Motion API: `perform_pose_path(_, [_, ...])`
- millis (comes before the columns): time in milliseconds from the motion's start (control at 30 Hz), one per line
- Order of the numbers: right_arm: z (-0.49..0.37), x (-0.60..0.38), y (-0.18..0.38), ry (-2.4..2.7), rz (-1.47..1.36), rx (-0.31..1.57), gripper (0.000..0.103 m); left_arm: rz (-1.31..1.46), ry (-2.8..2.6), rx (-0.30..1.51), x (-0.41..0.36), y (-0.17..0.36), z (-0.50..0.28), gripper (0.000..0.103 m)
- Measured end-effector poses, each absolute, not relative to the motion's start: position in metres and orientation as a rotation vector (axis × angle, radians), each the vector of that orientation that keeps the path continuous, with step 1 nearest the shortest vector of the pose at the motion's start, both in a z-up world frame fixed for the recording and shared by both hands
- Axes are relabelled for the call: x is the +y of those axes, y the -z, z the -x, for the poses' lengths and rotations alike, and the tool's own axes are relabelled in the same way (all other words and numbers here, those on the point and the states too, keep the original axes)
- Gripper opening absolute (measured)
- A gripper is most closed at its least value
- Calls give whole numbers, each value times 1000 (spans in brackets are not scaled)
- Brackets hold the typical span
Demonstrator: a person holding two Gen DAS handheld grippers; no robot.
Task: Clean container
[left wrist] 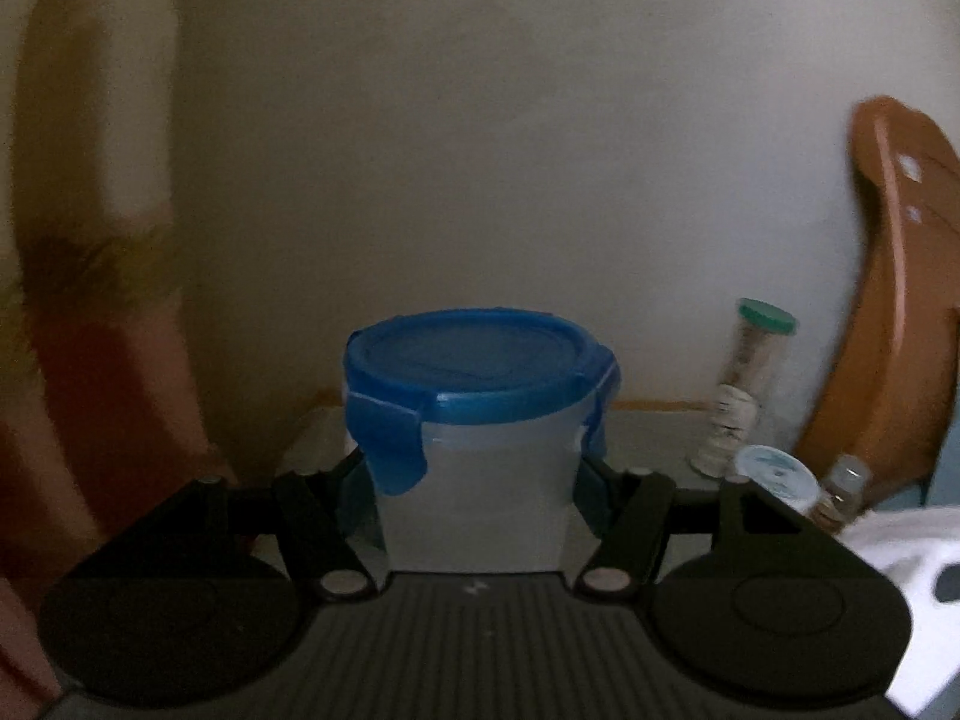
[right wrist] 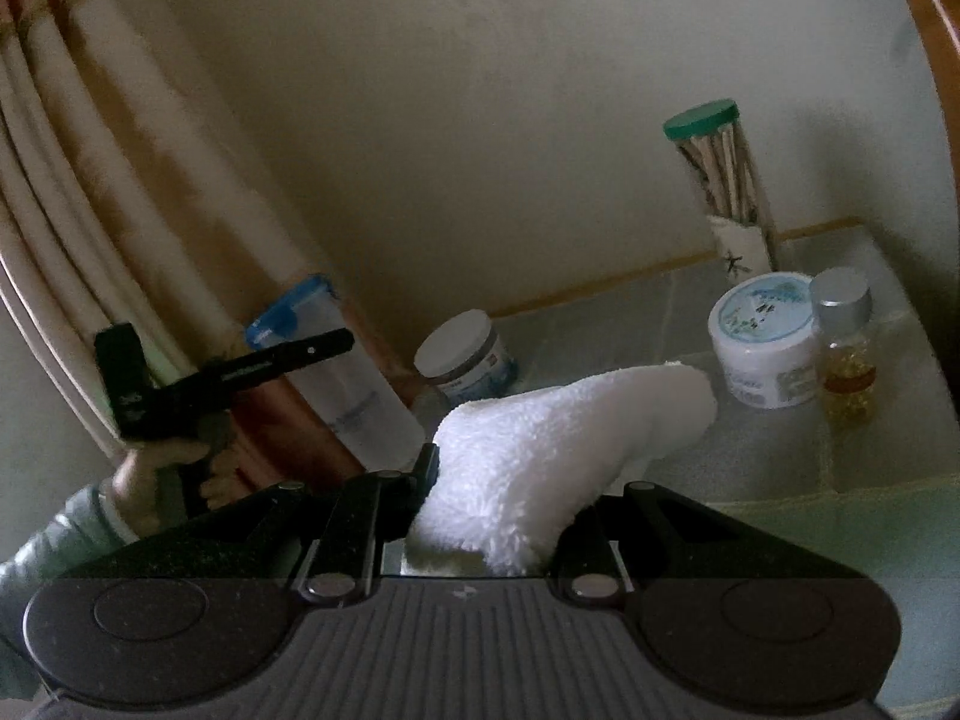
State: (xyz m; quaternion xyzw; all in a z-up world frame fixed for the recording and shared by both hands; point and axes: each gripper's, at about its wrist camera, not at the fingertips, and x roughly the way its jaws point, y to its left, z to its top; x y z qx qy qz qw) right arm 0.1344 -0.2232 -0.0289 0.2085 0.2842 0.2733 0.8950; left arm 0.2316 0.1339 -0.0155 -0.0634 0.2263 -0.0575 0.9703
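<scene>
A clear plastic container (left wrist: 474,498) with a blue clip lid (left wrist: 474,366) fills the middle of the left wrist view. My left gripper (left wrist: 474,480) is shut on its body and holds it upright, lifted. The same container (right wrist: 342,372) shows in the right wrist view at the left, tilted, with the left gripper across it. My right gripper (right wrist: 498,510) is shut on a white fluffy cloth (right wrist: 558,450), which sticks out forward over the counter, apart from the container.
On the tiled counter (right wrist: 660,456) stand a tall tube with a green cap (right wrist: 720,180), a white jar (right wrist: 765,342), a small silver-capped bottle (right wrist: 846,348) and another white-lidded jar (right wrist: 465,354). A curtain (right wrist: 120,180) hangs left. A brown chair back (left wrist: 888,300) is right.
</scene>
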Motion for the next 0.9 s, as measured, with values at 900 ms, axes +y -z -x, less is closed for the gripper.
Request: perform_pose_path(900, [-148,-212,46,-535,-445,617,22,68,195,390,76,19,-307,66])
